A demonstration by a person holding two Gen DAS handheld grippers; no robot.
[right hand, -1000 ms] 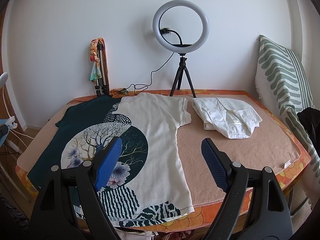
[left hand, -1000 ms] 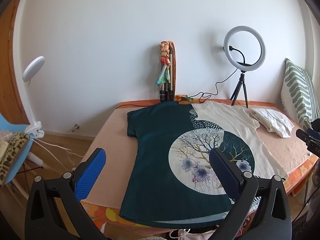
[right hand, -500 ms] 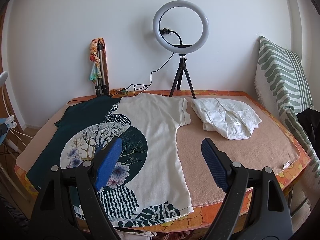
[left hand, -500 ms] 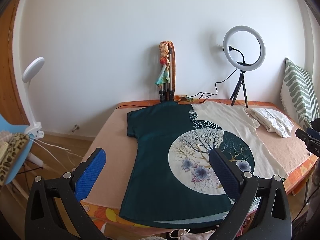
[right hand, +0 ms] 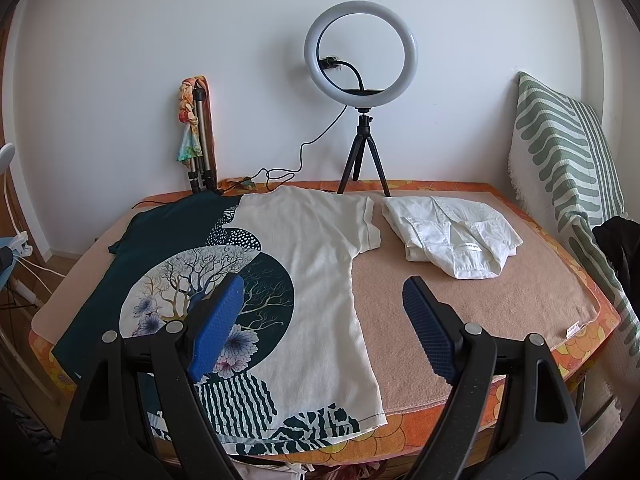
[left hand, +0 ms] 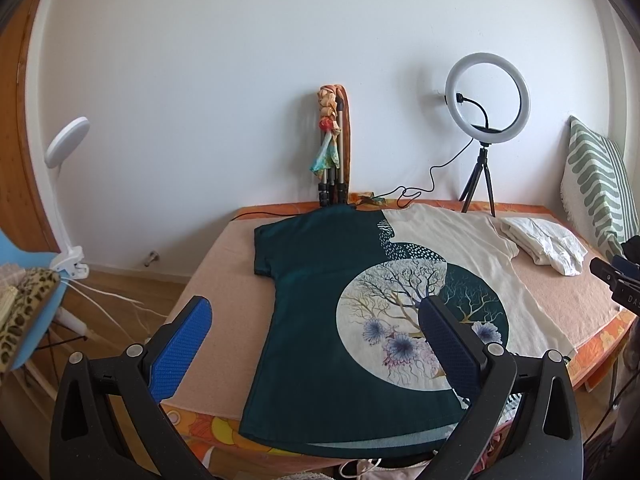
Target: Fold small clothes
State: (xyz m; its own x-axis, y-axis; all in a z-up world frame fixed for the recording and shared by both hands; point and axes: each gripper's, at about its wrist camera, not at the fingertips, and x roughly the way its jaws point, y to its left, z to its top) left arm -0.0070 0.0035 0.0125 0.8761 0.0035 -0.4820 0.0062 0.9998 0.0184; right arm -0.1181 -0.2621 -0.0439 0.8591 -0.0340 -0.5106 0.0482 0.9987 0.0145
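Note:
A T-shirt, half dark teal and half cream with a round tree print (left hand: 320, 280) (right hand: 316, 248), lies flat on the peach-covered table, hem toward me. A crumpled white garment (left hand: 548, 242) (right hand: 452, 236) lies to its right near the back. My left gripper (left hand: 316, 316) is open and empty, held above the shirt's near left hem. My right gripper (right hand: 324, 292) is open and empty, held above the shirt's near right side. The right gripper's tip also shows at the right edge of the left wrist view (left hand: 616, 276).
A ring light on a tripod (right hand: 362, 92) and a folded tripod with a scarf (right hand: 196, 136) stand at the back edge by the wall, with a cable between them. A green striped cushion (right hand: 568, 152) leans at the right. A white clamp lamp (left hand: 64, 184) stands at left.
Both grippers have barely shifted; the shirt and the white garment lie as before.

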